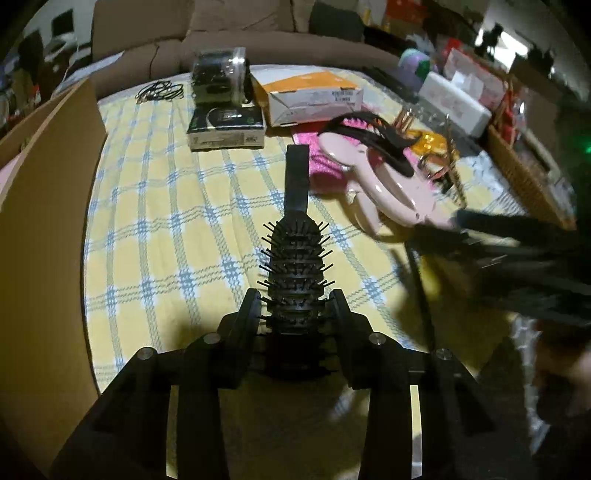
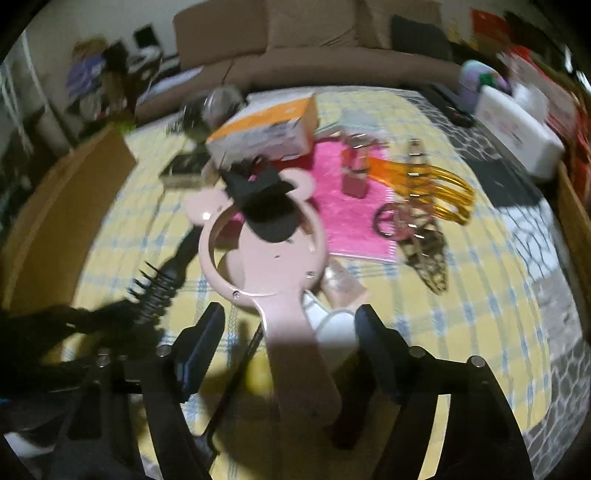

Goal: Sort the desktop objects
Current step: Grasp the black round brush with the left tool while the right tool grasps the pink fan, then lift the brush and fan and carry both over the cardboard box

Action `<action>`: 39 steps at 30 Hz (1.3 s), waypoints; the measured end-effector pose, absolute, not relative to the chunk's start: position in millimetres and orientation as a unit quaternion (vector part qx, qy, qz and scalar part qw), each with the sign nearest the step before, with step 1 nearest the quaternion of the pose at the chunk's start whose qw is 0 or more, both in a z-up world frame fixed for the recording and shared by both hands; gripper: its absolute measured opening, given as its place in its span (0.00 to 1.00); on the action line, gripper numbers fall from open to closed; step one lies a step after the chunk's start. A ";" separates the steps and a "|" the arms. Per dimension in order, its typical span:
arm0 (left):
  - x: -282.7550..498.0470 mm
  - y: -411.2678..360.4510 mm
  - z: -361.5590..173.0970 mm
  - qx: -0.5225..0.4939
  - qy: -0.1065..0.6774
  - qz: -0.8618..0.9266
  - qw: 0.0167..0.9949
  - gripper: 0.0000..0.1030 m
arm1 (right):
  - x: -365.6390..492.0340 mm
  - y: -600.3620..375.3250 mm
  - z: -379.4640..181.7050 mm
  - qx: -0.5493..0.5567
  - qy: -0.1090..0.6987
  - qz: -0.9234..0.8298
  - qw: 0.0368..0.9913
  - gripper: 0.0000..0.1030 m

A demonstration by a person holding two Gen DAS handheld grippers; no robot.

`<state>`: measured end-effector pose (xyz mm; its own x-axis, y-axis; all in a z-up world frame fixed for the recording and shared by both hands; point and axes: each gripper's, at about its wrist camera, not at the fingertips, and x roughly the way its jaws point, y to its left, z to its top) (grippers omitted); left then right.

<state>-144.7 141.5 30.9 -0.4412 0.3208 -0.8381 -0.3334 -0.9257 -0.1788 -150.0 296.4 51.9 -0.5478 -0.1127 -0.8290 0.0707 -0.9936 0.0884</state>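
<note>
A brown sofa (image 1: 221, 33) runs behind the far edge of the yellow checked tablecloth (image 1: 155, 229) (dim room, cluttered shelves (image 2: 96, 85) far left)

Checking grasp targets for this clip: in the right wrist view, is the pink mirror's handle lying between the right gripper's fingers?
Yes, the pink mirror has its handle running down between the open fingers of the right gripper.

The handle of a pink hand mirror (image 2: 258, 258) is seen between the spread fingers of the right gripper (image 2: 290, 314), untouched by either pad. A black hairbrush (image 2: 162, 284) is seen to the gripper's left, and orange hair clips (image 2: 439, 188) ahead to its right.
</note>
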 end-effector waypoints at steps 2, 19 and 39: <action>-144.4 134.1 37.0 -0.494 -0.013 0.847 0.198 0.34 | -155.9 286.6 44.1 0.480 0.004 -0.876 0.047 0.66; -131.9 76.4 106.1 -0.470 -0.137 0.839 0.235 0.34 | -126.7 352.9 55.5 0.434 -0.322 -0.831 0.133 0.29; -95.8 -6.6 142.2 -0.438 -0.158 0.859 0.213 0.34 | -146.5 260.9 39.5 0.504 0.005 -0.862 0.049 0.44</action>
<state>-95.8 -6.6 142.2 -0.5257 0.5037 -0.6855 -0.2266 -0.8596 -0.4580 -146.5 260.9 39.5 -0.4861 -0.0798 -0.8702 0.0899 -0.9951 0.0410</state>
